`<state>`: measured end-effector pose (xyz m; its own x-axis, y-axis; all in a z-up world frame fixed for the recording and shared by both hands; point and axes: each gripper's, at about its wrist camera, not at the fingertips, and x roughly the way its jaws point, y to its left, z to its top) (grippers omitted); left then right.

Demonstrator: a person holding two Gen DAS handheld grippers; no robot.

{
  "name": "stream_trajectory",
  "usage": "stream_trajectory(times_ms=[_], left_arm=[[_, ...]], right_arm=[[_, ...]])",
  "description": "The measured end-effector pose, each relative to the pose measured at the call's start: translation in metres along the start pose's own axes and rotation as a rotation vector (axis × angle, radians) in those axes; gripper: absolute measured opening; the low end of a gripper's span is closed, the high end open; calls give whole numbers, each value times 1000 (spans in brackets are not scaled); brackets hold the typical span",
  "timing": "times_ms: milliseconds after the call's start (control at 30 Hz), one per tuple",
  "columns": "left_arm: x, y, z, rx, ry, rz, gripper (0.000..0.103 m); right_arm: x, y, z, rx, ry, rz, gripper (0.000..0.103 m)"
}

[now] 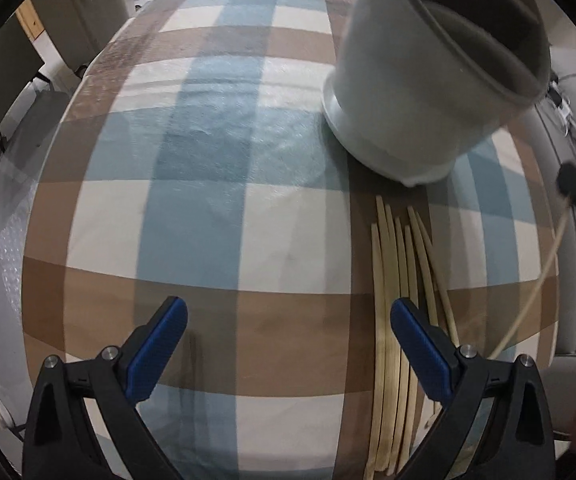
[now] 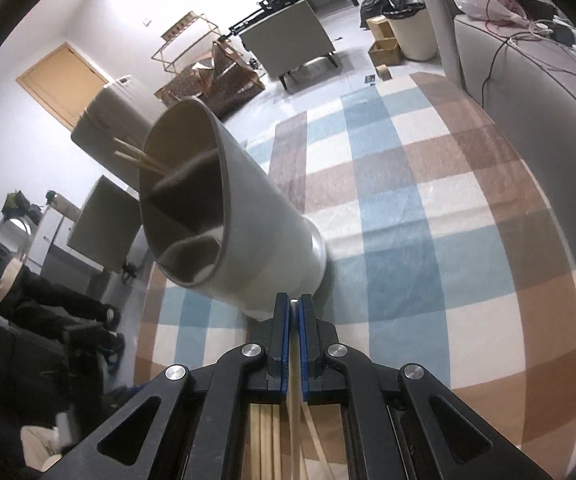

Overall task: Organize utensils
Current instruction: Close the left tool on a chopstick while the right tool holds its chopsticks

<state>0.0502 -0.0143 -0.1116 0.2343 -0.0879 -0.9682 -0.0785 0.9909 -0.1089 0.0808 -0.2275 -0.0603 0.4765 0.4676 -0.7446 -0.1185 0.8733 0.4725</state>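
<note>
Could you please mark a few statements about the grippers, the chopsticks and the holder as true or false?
1. The left gripper is open and holds nothing. True.
2. The right gripper is shut on a chopstick. True.
3. The utensil holder is empty. False: chopsticks already stick out of it.
4. No loose chopsticks remain on the tablecloth. False: several lie side by side there.
5. The holder has one undivided compartment. False: partitions split it.
</note>
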Motion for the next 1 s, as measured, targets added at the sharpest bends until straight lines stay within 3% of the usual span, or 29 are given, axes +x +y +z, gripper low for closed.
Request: stream_trajectory(times_ms=[167, 433, 733, 800, 900, 1000], left_arm=[[15, -17, -5, 52, 1, 60, 99], [15, -23, -5, 35, 17, 66, 99], [6, -4, -7, 8, 14, 65, 99], [8, -2, -8, 22, 16, 97, 99], [14, 1, -8, -1, 50, 59, 99], [13, 1, -7, 14, 41, 73, 99]], right_arm=[[-8, -3, 4, -7, -22, 6, 3], [-16, -7, 6, -1, -35, 15, 3], [-17, -6, 6, -5, -35, 14, 3], [-16, -4, 6, -7, -36, 13, 3], [-15, -3, 5, -12, -33, 9, 3], [-14, -2, 5, -13, -32, 7, 3]])
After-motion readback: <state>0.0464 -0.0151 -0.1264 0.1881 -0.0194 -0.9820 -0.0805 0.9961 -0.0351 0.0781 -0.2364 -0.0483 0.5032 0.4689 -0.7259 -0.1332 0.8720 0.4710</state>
